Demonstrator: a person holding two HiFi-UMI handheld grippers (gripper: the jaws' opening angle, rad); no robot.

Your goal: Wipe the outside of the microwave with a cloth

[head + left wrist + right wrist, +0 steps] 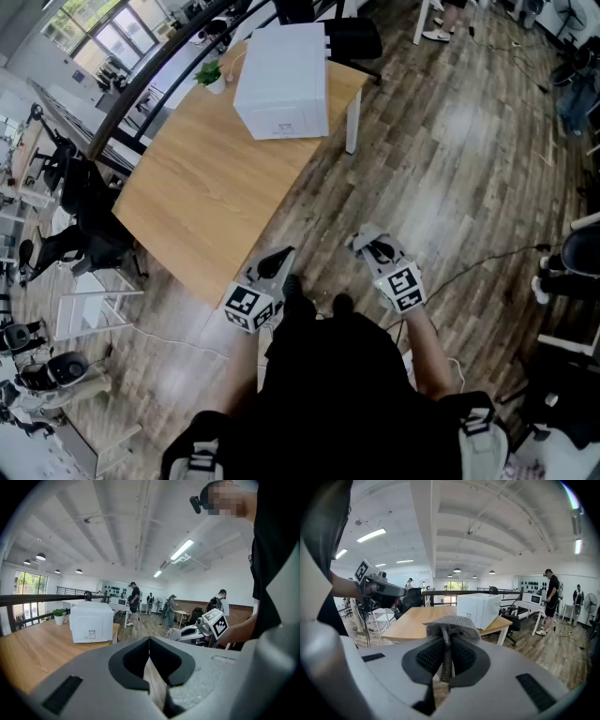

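- Microwave (281, 80): white and box-shaped. It stands at the far end of the wooden table (206, 197), close to the far right corner, well apart from both grippers. It also shows in the left gripper view (91, 622) and the right gripper view (478, 610).
- Cloth (450, 623): grey and knitted, bunched above the right gripper's tips. In the head view it is a grey wad (361, 239).
- Right gripper (446, 641): jaws clenched on the cloth, a fold running down between the pads. It is held over the floor (450, 159), off the table's near corner, pointing towards the table.
- Left gripper (149, 641): jaws pressed together with nothing between them. It is held just beside the table's near edge (279, 258), level with the right gripper.
- Table: the near half of the top is bare wood.
- Potted plant (211, 75): small, just left of the microwave.
- Floor: wood planks, open to the right of the table.
- Surroundings: a black office chair (352, 37) sits behind the far end. A dark curved railing (159, 66) runs along the left side.
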